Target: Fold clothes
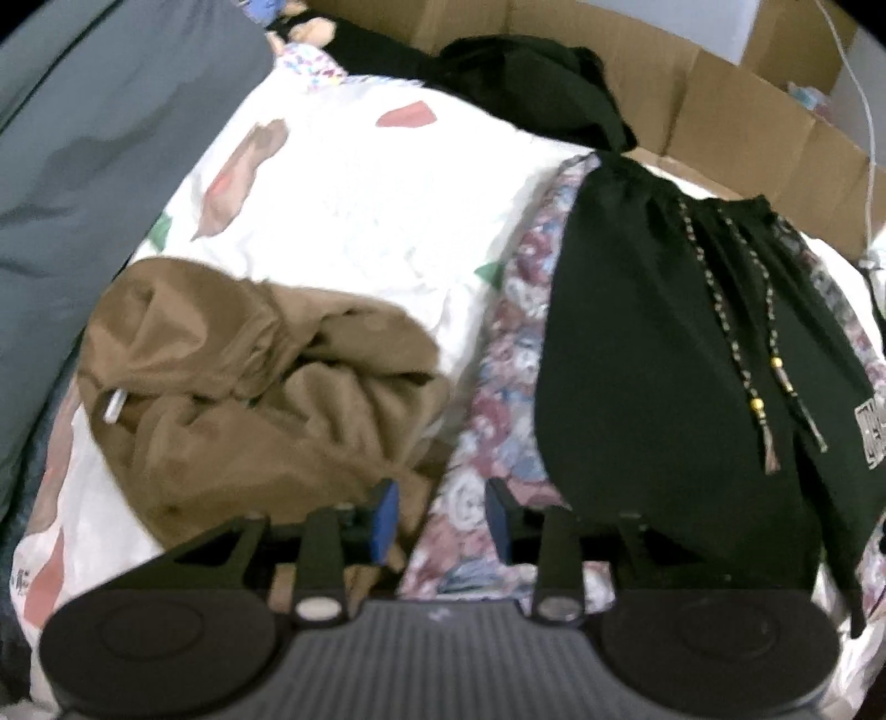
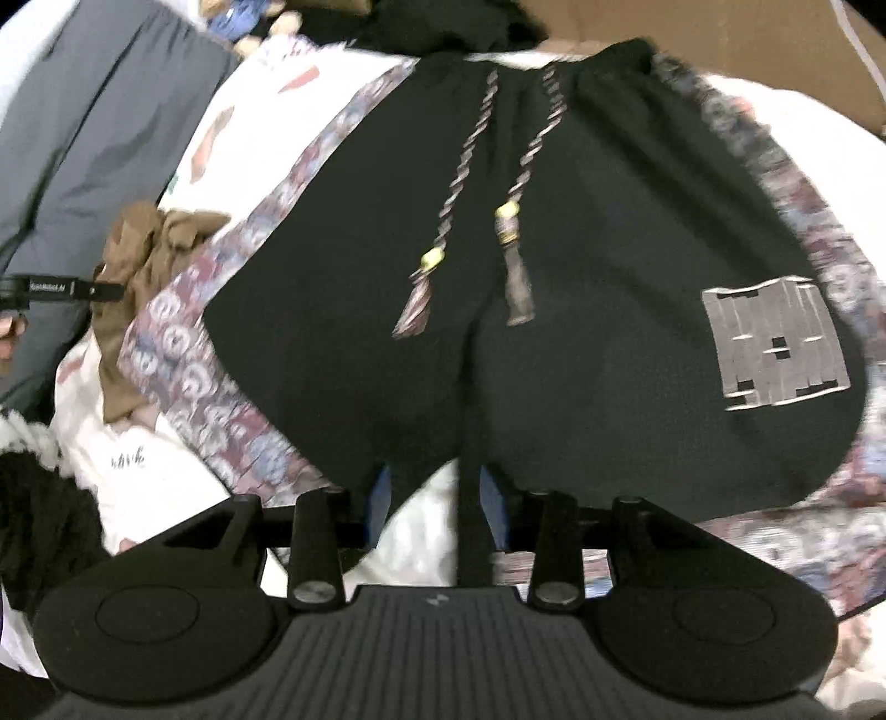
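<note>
Two grippers over a bed crowded with clothes, and the black shorts (image 2: 554, 277) are the item in play, spread flat on a floral cloth (image 1: 509, 354) with the waistband at the far side and the leg hems nearest the right wrist camera. Twisted drawstrings (image 2: 470, 166) with yellow beads lie down the front, and a grey woven patch (image 2: 775, 343) sits on one leg.

Containers: a cardboard box (image 1: 720, 111) runs along the far edge of the bed. What it holds I cannot tell; a dark garment (image 1: 531, 72) is heaped against its near wall.

Right gripper (image 2: 437, 498): jaws partly apart, with the shorts' crotch seam and hem hanging between the blue pads; whether the pads press the fabric is not clear, so grip or release I cannot tell.

Left gripper (image 1: 443, 515): jaws partly apart, nothing between them, floral cloth beneath.

Around them: a crumpled brown garment (image 1: 266, 387) just beside the left gripper, lying on a white printed sheet (image 1: 354, 183). Grey fabric (image 1: 99, 166) fills the left side. A soft toy (image 2: 243, 22) lies at the far end, blurred. Something black and fuzzy (image 2: 44, 498) sits at the near left in the right wrist view.
</note>
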`<state>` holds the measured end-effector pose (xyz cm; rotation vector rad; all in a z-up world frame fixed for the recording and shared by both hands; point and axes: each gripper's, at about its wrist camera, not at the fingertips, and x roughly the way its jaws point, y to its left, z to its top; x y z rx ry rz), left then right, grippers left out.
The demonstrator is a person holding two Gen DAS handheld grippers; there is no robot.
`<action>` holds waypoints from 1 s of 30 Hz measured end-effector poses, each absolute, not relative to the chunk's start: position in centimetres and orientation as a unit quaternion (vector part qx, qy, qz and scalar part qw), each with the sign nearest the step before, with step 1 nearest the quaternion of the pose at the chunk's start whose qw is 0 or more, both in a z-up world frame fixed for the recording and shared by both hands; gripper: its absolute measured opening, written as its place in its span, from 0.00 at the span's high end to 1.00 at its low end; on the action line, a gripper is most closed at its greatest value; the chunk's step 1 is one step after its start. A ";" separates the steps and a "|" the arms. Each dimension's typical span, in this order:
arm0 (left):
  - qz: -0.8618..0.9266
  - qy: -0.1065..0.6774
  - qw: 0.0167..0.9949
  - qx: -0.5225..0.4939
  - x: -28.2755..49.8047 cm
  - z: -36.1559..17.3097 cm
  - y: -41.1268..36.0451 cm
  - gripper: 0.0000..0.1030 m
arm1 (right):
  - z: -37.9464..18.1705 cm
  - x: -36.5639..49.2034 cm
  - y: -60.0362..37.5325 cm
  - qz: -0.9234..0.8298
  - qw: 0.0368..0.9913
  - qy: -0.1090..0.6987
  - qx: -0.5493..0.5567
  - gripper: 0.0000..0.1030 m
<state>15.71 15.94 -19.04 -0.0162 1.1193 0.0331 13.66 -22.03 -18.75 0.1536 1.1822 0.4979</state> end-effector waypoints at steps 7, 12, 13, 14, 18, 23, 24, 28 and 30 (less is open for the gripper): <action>-0.015 0.533 0.846 0.006 16.4 -19.4 12.1 0.63 | -20.4 13.5 -25.3 0.189 0.804 0.558 0.085 0.61; -0.045 0.541 0.840 0.015 16.8 -20.4 9.3 0.63 | -22.9 13.0 -25.6 0.171 0.795 0.577 0.077 0.61; -0.049 0.541 0.839 0.017 16.8 -20.5 9.0 0.63 | -23.4 12.9 -25.5 0.172 0.792 0.581 0.074 0.61; -0.053 0.543 0.838 0.021 16.8 -20.8 8.5 0.63 | -23.6 12.8 -25.4 0.173 0.790 0.584 0.071 0.61; -0.065 0.551 0.831 0.025 16.8 -21.9 7.2 0.62 | -25.5 11.8 -24.2 0.188 0.774 0.603 0.041 0.61; -0.076 0.564 0.821 0.035 16.6 -23.2 6.0 0.62 | -25.4 11.2 -23.8 0.203 0.771 0.602 0.033 0.61; -0.077 0.566 0.820 0.036 16.6 -23.3 5.9 0.62 | -25.0 11.2 -24.1 0.209 0.771 0.600 0.042 0.61; -0.085 0.564 0.821 0.037 17.0 -23.2 4.8 0.55 | -23.1 11.3 -26.0 0.212 0.791 0.571 0.062 0.61; -0.089 0.558 0.824 0.041 17.3 -23.0 4.0 0.52 | -22.5 11.6 -27.1 0.203 0.801 0.559 0.069 0.61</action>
